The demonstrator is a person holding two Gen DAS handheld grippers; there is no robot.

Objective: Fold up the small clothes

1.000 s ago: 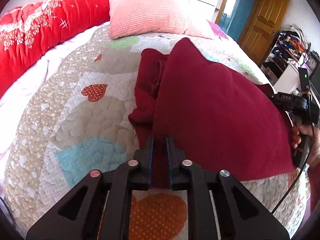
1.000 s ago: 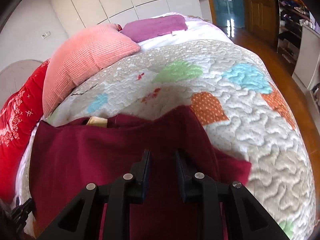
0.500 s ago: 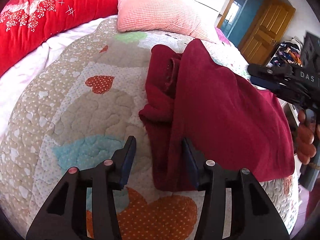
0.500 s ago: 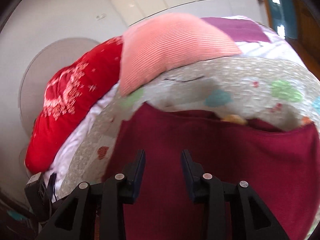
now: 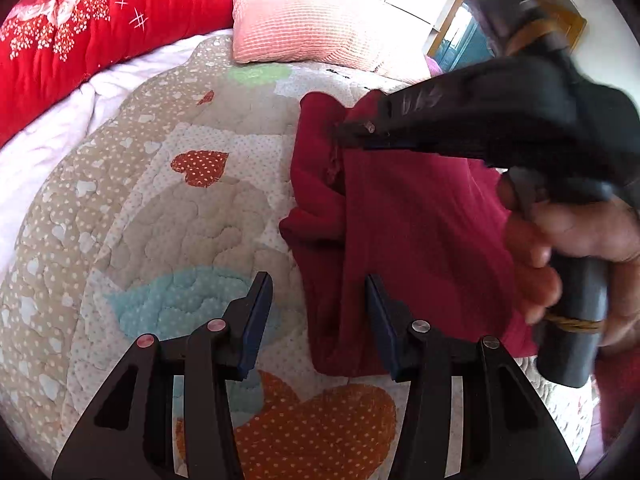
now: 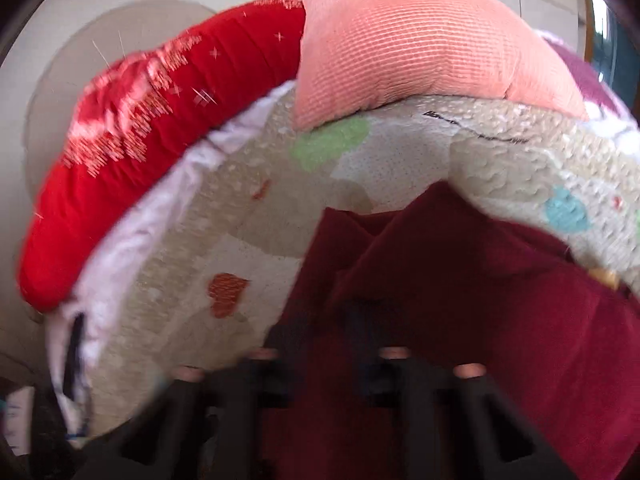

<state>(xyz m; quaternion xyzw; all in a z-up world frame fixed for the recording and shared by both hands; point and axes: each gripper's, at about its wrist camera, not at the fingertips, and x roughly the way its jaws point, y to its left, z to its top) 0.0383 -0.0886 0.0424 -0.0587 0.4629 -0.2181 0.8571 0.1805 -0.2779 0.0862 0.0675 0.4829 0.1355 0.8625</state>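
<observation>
Looking down from the left wrist, the left gripper (image 5: pixel 316 320) stands wide and holds nothing, with the near edge of one dark red cloth (image 5: pixel 416 240) between its fingers on the quilt (image 5: pixel 160 220). The right gripper (image 5: pixel 352 130) pinches the far fold; it could slip out and the fold would flop open.

From the right wrist, all is blurry. One pink pillow (image 6: pixel 420 44) and one red pillow (image 6: pixel 152 120) lie behind.

- I see a dark red soft-fabric garment (image 5: pixel 420 216), flat on the bed w/ its R part smooth.
- L edge bunched into thick folds, approx. along its length.
- Far corner peaks up; near edge lies rounded.
</observation>
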